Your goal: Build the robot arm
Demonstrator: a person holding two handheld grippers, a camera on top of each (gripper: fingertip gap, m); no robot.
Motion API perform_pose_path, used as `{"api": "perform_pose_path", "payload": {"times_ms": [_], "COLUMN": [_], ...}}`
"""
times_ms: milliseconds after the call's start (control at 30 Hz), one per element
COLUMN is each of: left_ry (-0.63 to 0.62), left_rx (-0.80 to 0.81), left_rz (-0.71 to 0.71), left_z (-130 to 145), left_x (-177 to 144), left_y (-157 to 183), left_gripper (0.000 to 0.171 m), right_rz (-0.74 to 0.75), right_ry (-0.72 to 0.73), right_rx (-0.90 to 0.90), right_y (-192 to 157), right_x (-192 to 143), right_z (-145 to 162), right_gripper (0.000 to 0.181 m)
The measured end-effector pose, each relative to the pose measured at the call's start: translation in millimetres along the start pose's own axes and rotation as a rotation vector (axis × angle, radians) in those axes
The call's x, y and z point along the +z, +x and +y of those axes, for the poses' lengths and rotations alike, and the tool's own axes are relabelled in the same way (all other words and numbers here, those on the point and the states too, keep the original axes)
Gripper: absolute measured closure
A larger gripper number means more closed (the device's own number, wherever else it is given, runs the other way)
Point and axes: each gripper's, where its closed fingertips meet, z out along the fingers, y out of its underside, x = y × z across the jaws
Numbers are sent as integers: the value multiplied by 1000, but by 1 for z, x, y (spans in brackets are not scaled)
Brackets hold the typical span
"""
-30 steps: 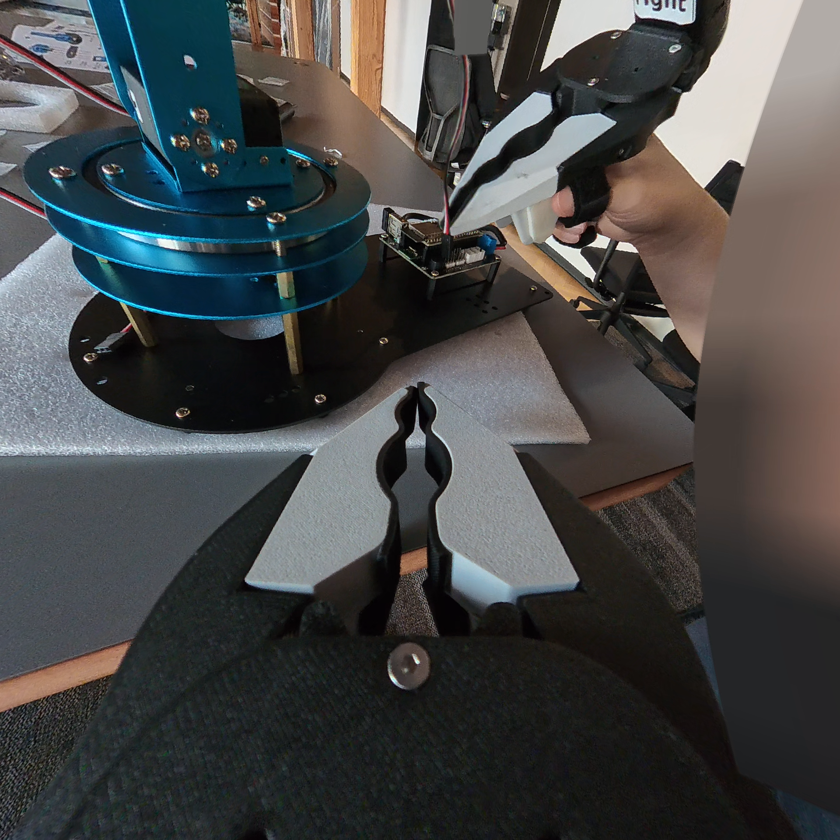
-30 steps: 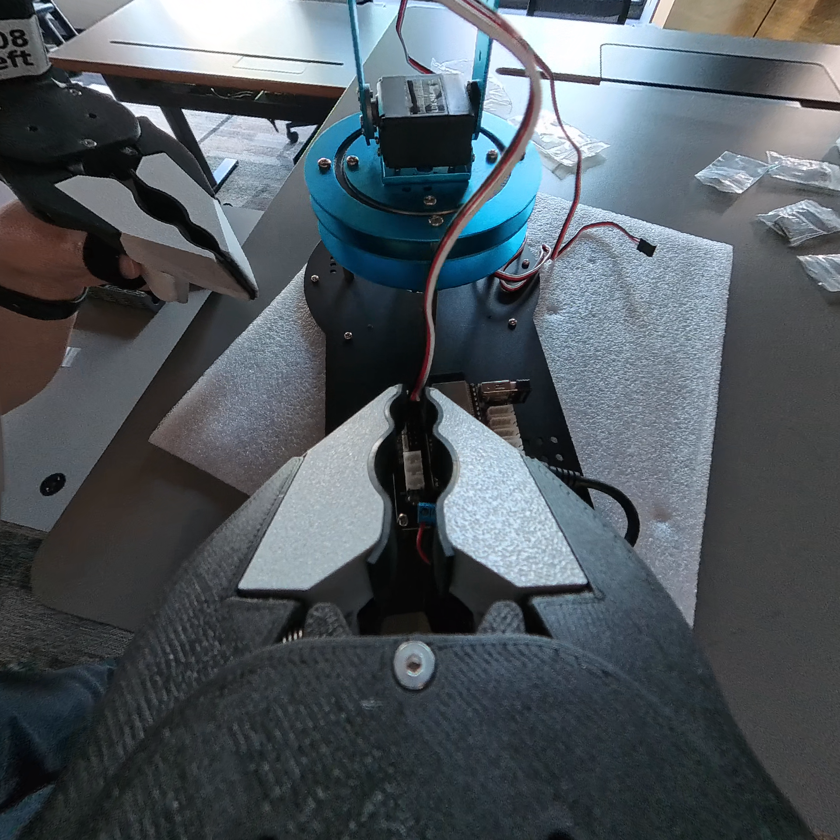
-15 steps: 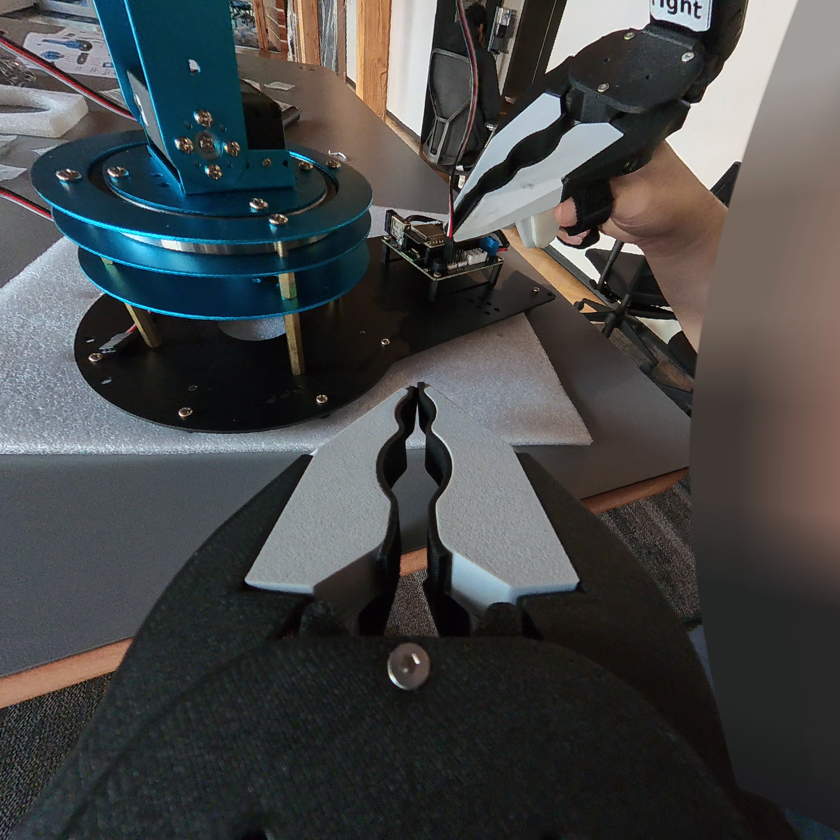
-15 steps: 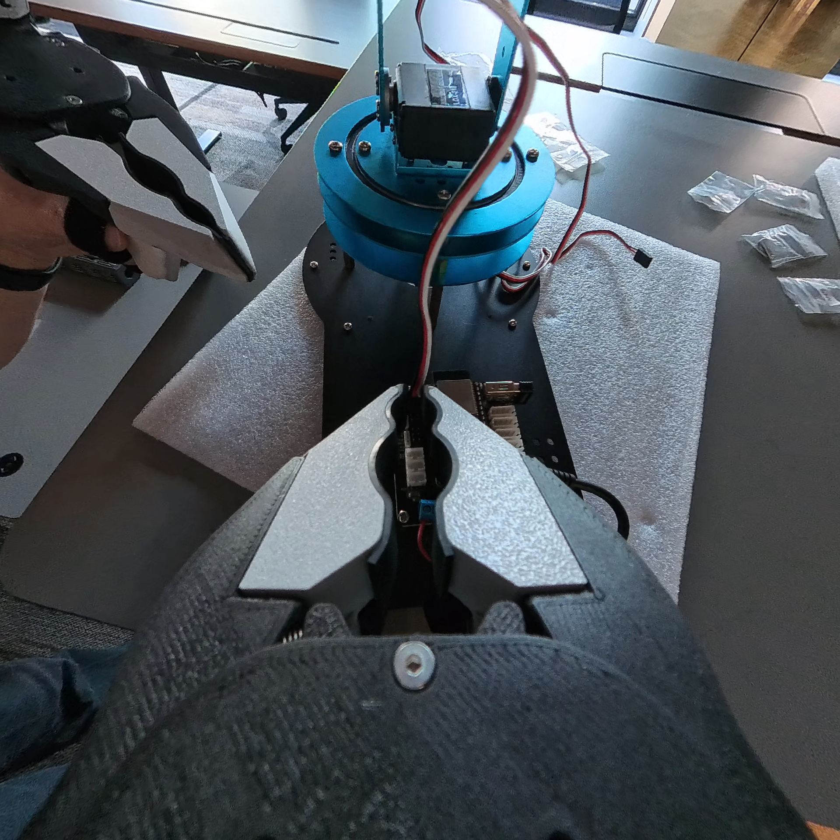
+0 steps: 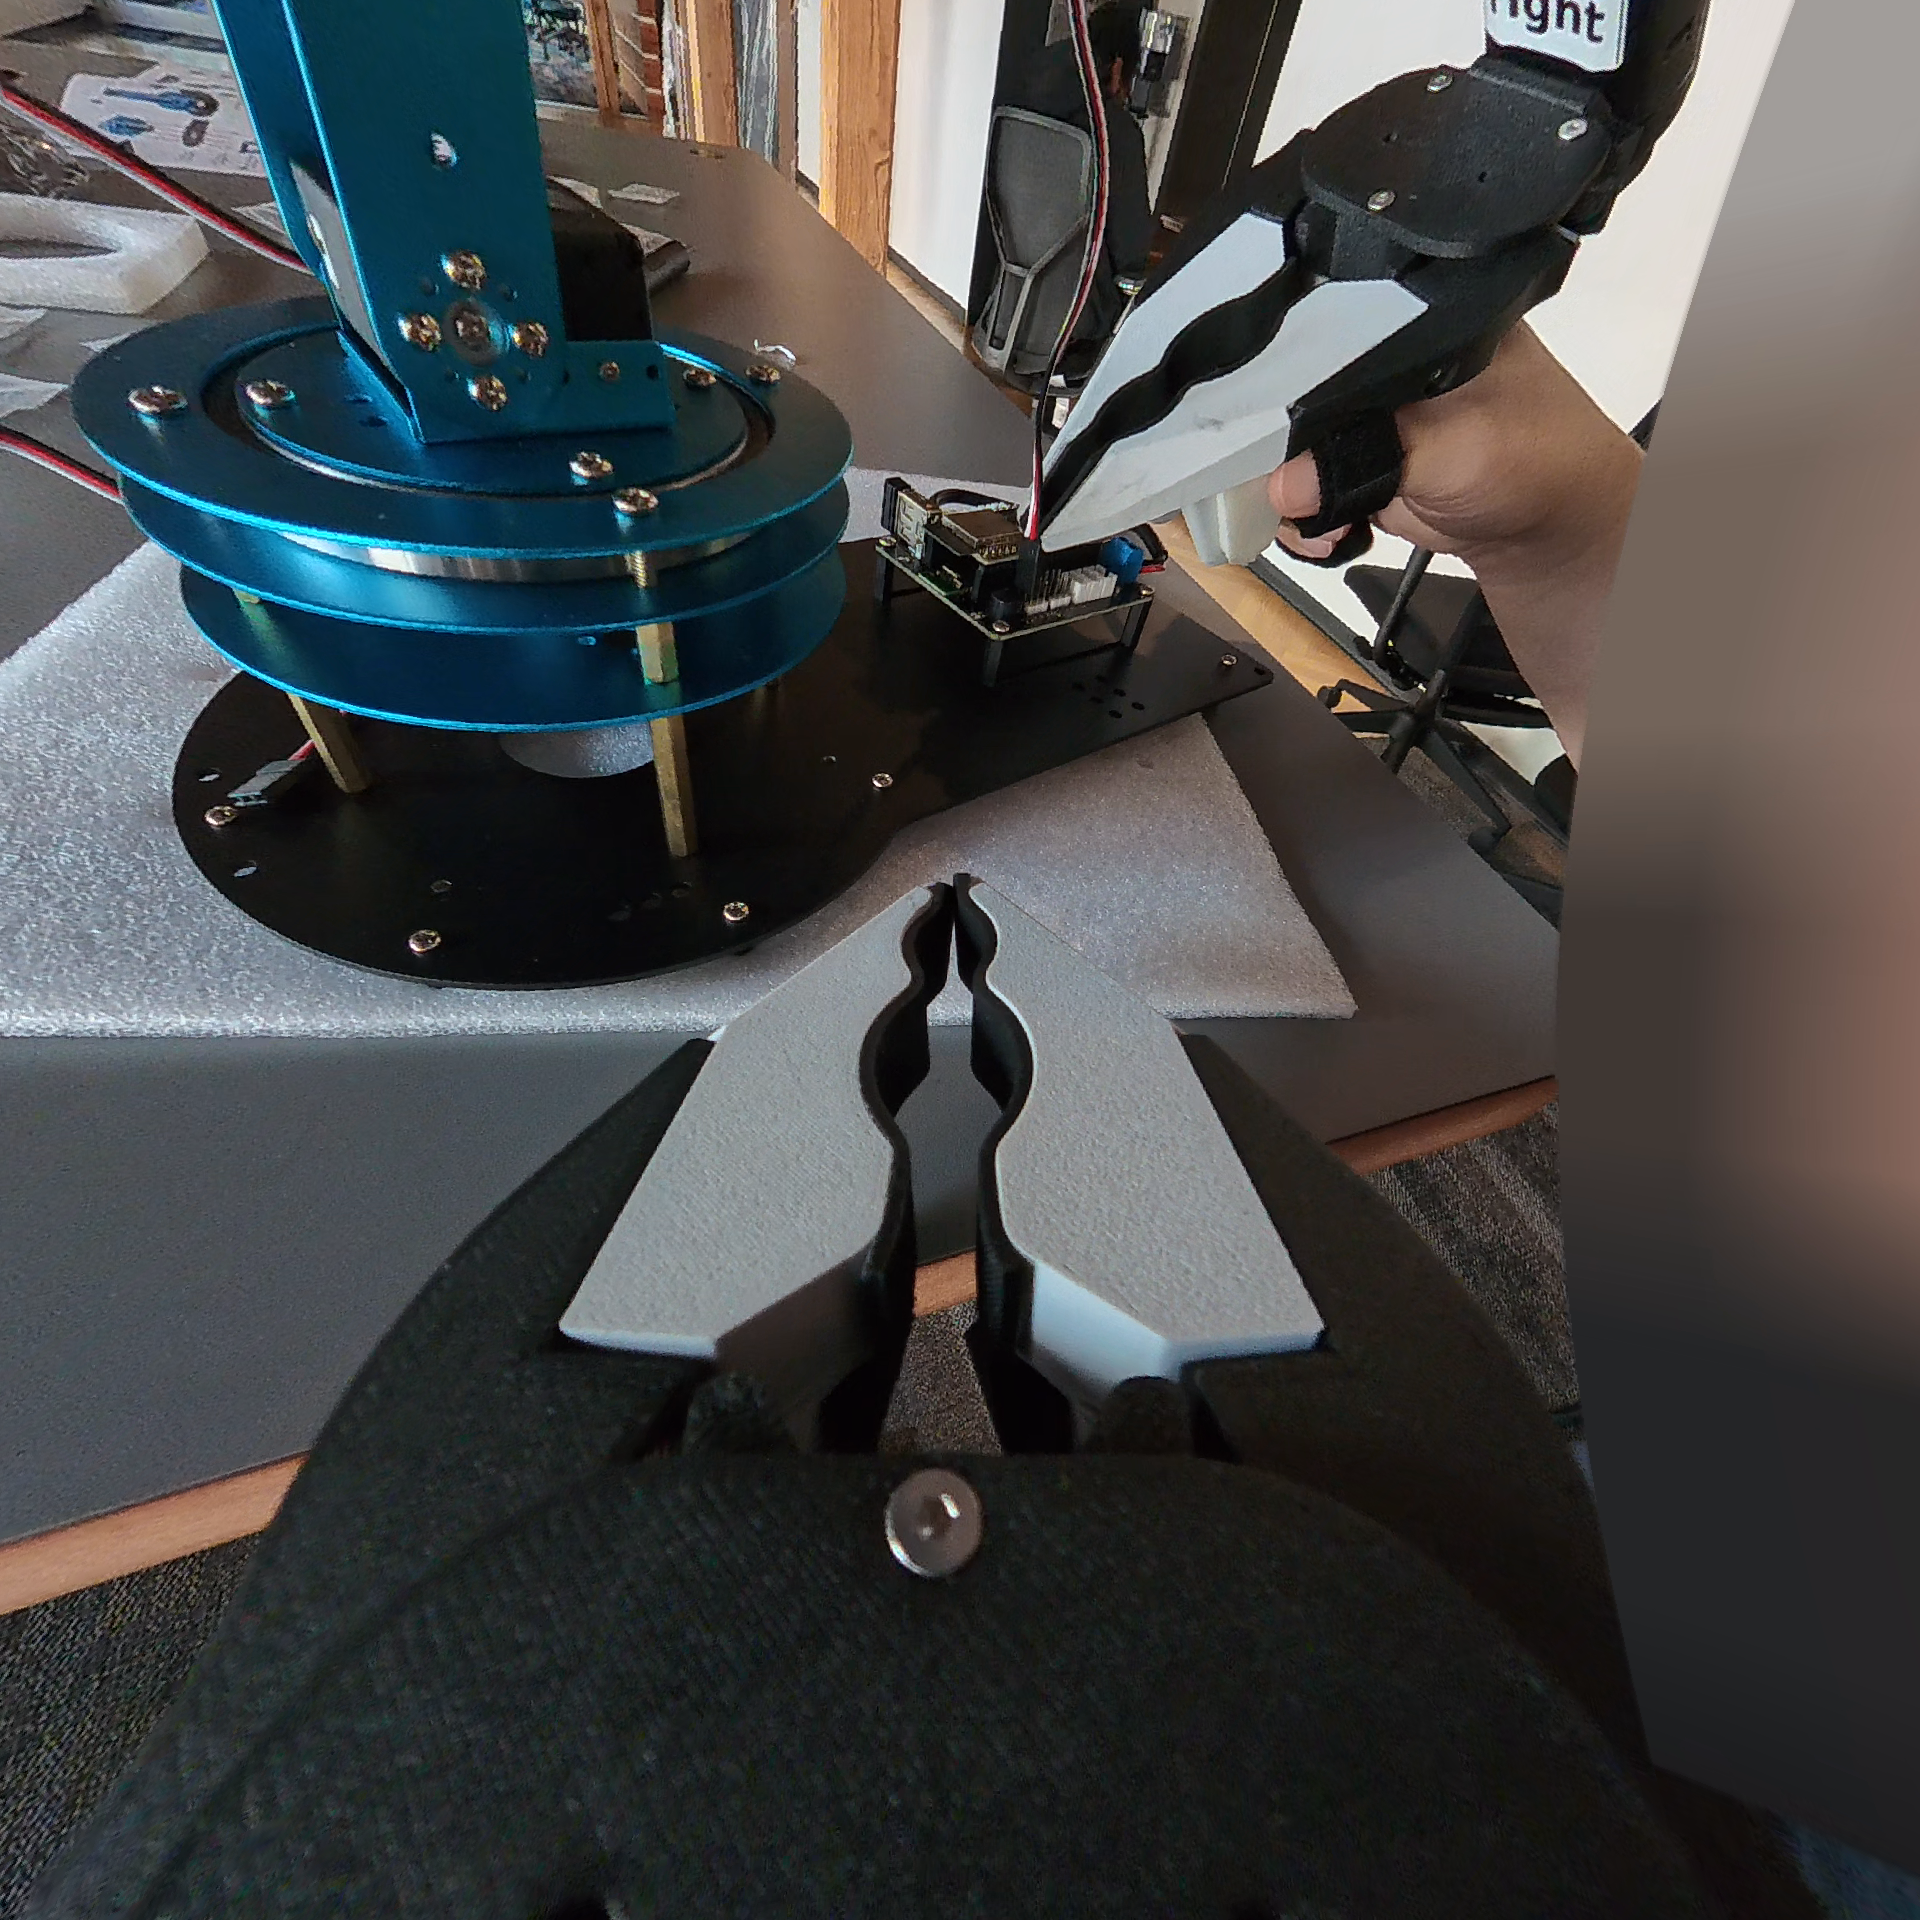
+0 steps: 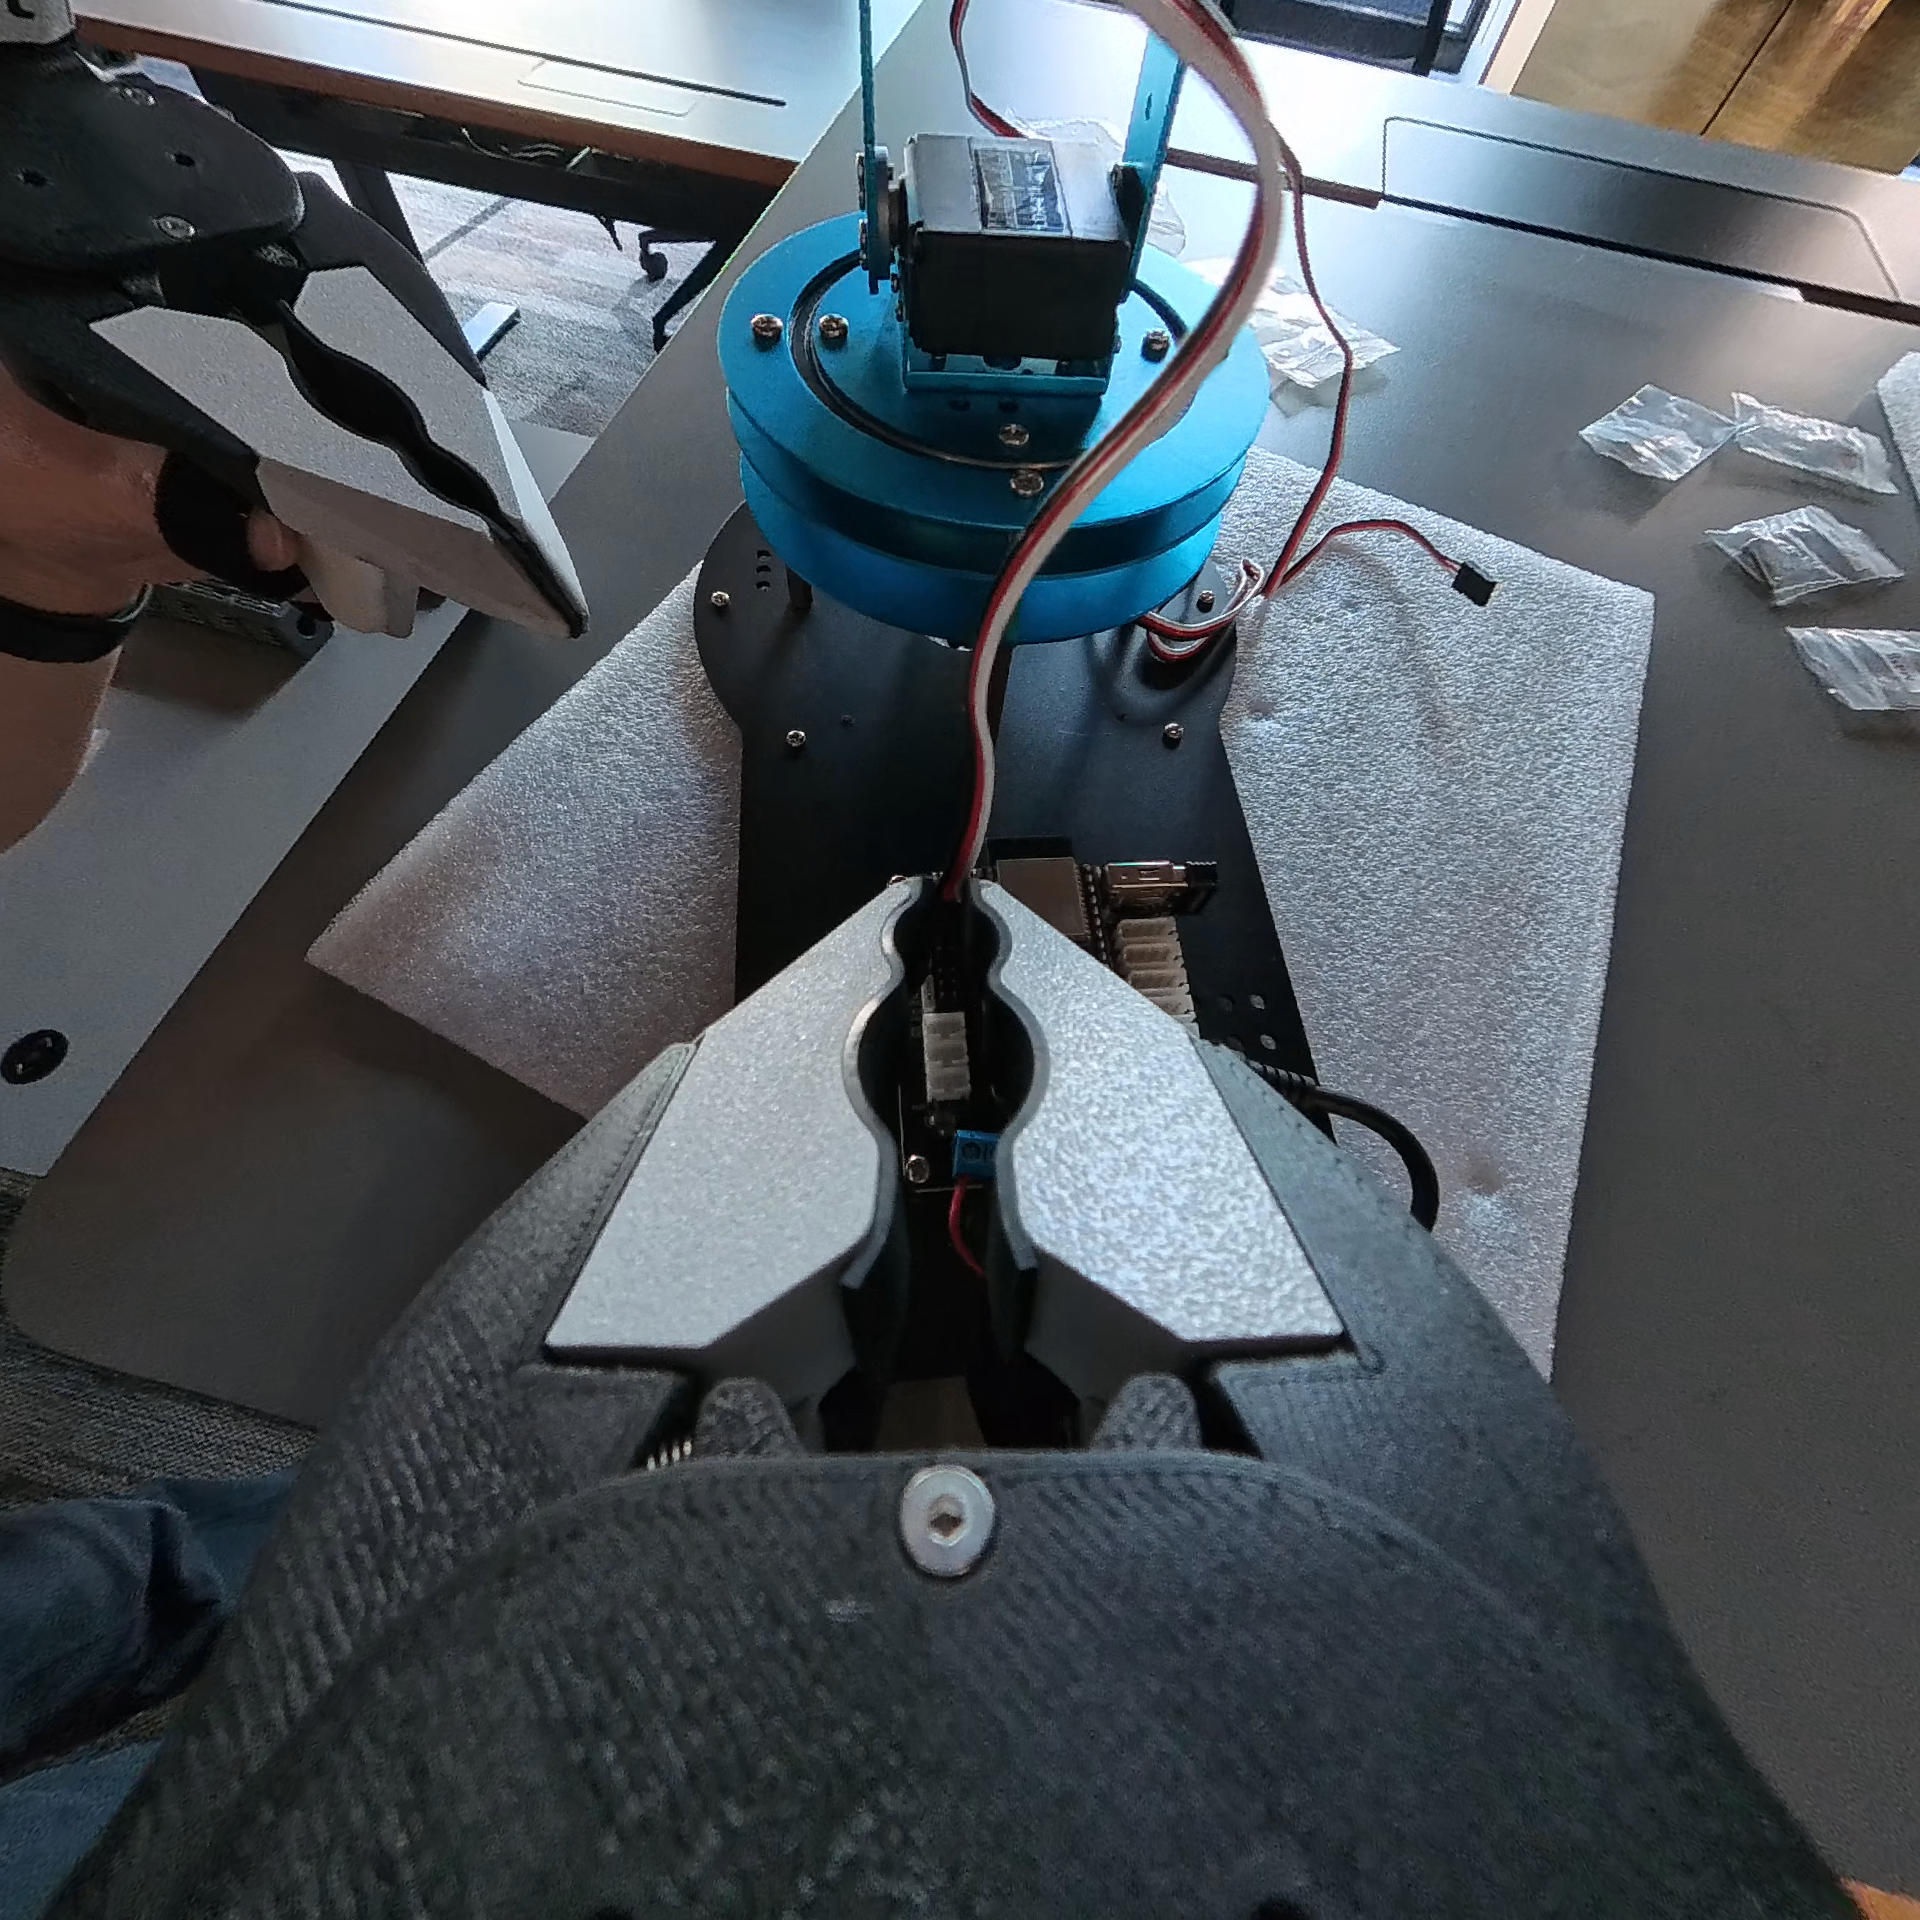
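Observation:
A blue metal turntable [image 5: 457, 540] with a servo [image 6: 1013, 249] stands on a black baseplate [image 5: 582, 873]. A small circuit board [image 5: 1023, 592] is mounted at the plate's narrow end. My right gripper [image 6: 951, 894] is shut on the plug end of a red, white and black servo cable [image 6: 1049, 582], right over the board [image 6: 1138, 935]. In the left wrist view the right gripper [image 5: 1049, 535] points down at the board. My left gripper [image 5: 954, 894] is shut and empty, held above the foam sheet's near edge; it also shows in the right wrist view [image 6: 566, 613].
The plate lies on a white foam sheet [image 6: 1455, 831] on a dark table [image 6: 1745, 1039]. A second loose cable with a black plug [image 6: 1470, 582] lies on the foam. Several small plastic bags [image 6: 1803, 556] lie at the right. Office chairs [image 5: 1039, 249] stand beyond the table.
My right gripper has lowered the cable plug onto the circuit board. My left gripper has stayed shut and barely moved.

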Motion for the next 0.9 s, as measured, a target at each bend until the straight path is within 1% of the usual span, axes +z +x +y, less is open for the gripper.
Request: {"api": "perform_pose_path", "payload": {"times_ms": [567, 900], "left_ry": [-12, -18], "left_rx": [1, 3], "left_rz": [1, 2], "left_z": [1, 1], "left_x": [1, 1], "left_y": [0, 0], "left_gripper": [171, 171], "right_rz": [22, 15], "right_ry": [-21, -23], "right_rx": [-54, -46], "right_y": [0, 1], "right_x": [1, 1], "right_z": [1, 1], "right_gripper": [174, 174]}}
